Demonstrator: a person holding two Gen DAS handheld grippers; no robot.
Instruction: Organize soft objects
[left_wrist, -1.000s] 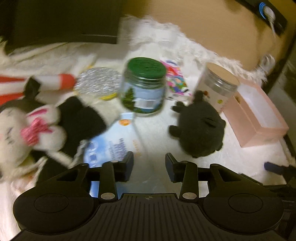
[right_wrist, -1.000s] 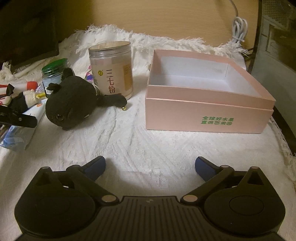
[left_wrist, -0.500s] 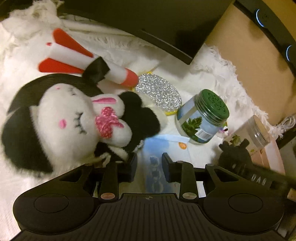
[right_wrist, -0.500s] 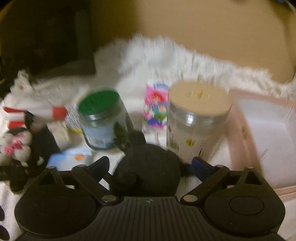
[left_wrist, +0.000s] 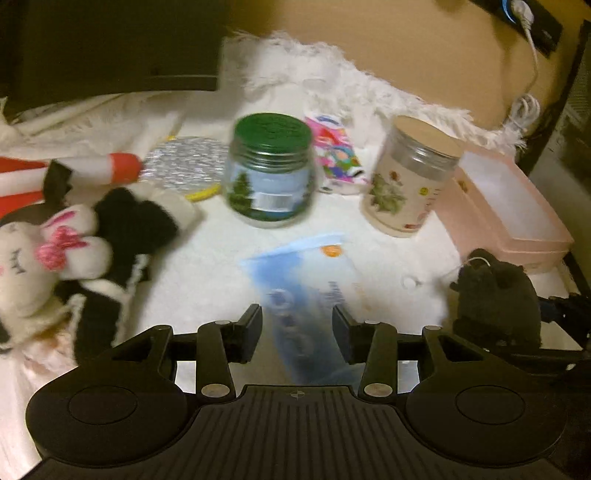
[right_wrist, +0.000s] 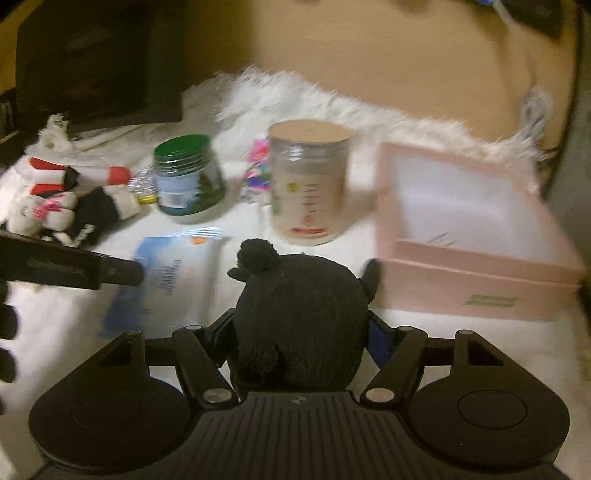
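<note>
- Right hand-held gripper (right_wrist: 297, 339) closing on the black plush toy (right_wrist: 299, 314), round body wedged between the two fingers, pads pressed against its sides.
- Same black plush toy seen at the far right edge of the left wrist view (left_wrist: 498, 299), a thin white cord trailing from it onto the white fuzzy cloth (left_wrist: 207, 266).
- Left hand-held gripper (left_wrist: 296, 326) opening, nothing gripped; blue wipes pack (left_wrist: 306, 295) lying flat on the cloth below the gap between the fingers, blurred.
- Black-and-white plush doll (left_wrist: 55, 251) with a pink bow sprawled at the left of the cloth, red-and-white striped limbs stretched behind it.
- Green-lidded glass jar (left_wrist: 271, 170) upright near the middle, a silver glitter disc (left_wrist: 184, 166) just beside it on the left, a small colourful packet (left_wrist: 338, 155) just behind on the right.
- Tan-lidded clear jar (right_wrist: 308, 184) upright, between the green-lidded jar and the pink box (right_wrist: 480, 266).
- Pink box open-topped, white inside, nothing visible in it, set at the right end of the cloth just beside the held toy.
- White cable (left_wrist: 528, 103) dangling against the tan wall behind the box.
- Much of both views smeared by motion blur; label text unreadable.
</note>
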